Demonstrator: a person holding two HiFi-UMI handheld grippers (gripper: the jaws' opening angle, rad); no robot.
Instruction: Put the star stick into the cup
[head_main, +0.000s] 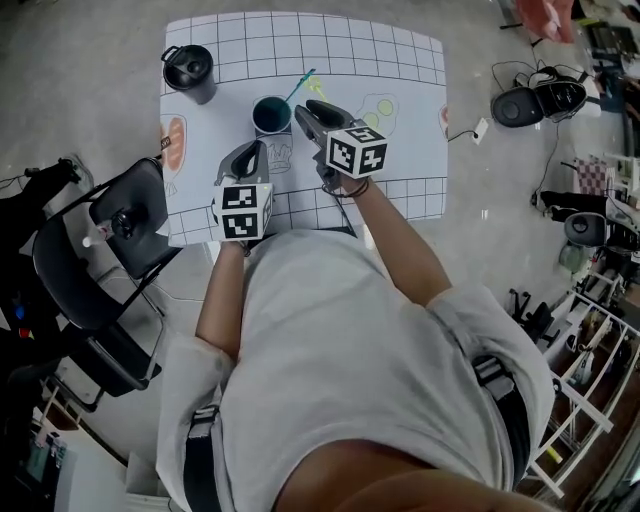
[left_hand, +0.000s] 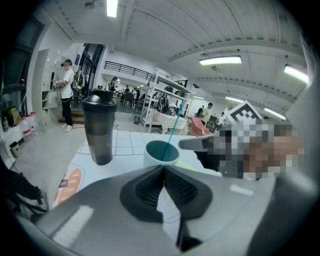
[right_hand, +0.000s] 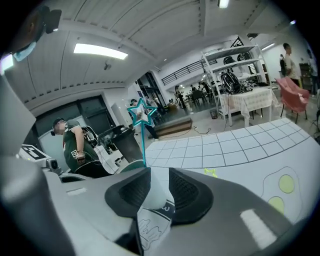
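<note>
A white cup (head_main: 271, 115) with a teal inside stands on the gridded mat (head_main: 400, 70). The teal star stick (head_main: 300, 86) rests in it and leans up to the right. In the right gripper view its star (right_hand: 141, 112) rises just past the left jaw. My right gripper (head_main: 306, 109) sits close to the cup's right side, its jaws (right_hand: 159, 172) open with only the mat showing in the gap. My left gripper (head_main: 251, 152) hovers in front of the cup (left_hand: 161, 151), jaws (left_hand: 163, 169) shut and empty.
A black shaker bottle (head_main: 188, 72) stands at the mat's far left corner (left_hand: 100, 127). A black chair (head_main: 110, 250) is left of the table. Cables and devices (head_main: 540, 100) lie on the floor at right. A small yellow-green scrap (right_hand: 210, 172) lies on the mat.
</note>
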